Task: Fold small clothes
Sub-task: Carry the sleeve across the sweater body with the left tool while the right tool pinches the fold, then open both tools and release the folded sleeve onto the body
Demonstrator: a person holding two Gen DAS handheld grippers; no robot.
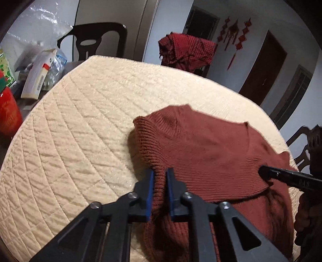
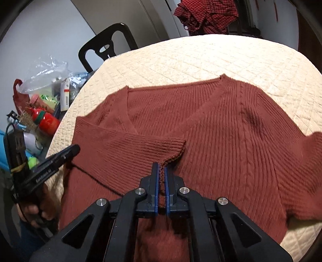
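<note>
A rust-red knit sweater [image 2: 221, 125] lies on a round table under a cream quilted cover [image 2: 231, 58]. Its left sleeve is folded across the chest, its ribbed cuff [image 2: 171, 146] near the middle. My right gripper [image 2: 161, 171] is shut on the cuff's edge. In the left wrist view my left gripper [image 1: 160, 173] is shut on a thick ribbed fold of the sweater [image 1: 201, 145] at its left side. The left gripper also shows in the right wrist view [image 2: 70, 151], at the sweater's left edge. The right gripper's black finger [image 1: 267, 173] shows at the right in the left wrist view.
A black chair [image 2: 108, 44] stands behind the table. A red checked cloth [image 2: 207, 14] hangs on another chair at the far side. Bottles, boxes and plastic bags [image 2: 44, 108] crowd a surface left of the table. A dark wooden chair [image 1: 306, 145] stands at the right.
</note>
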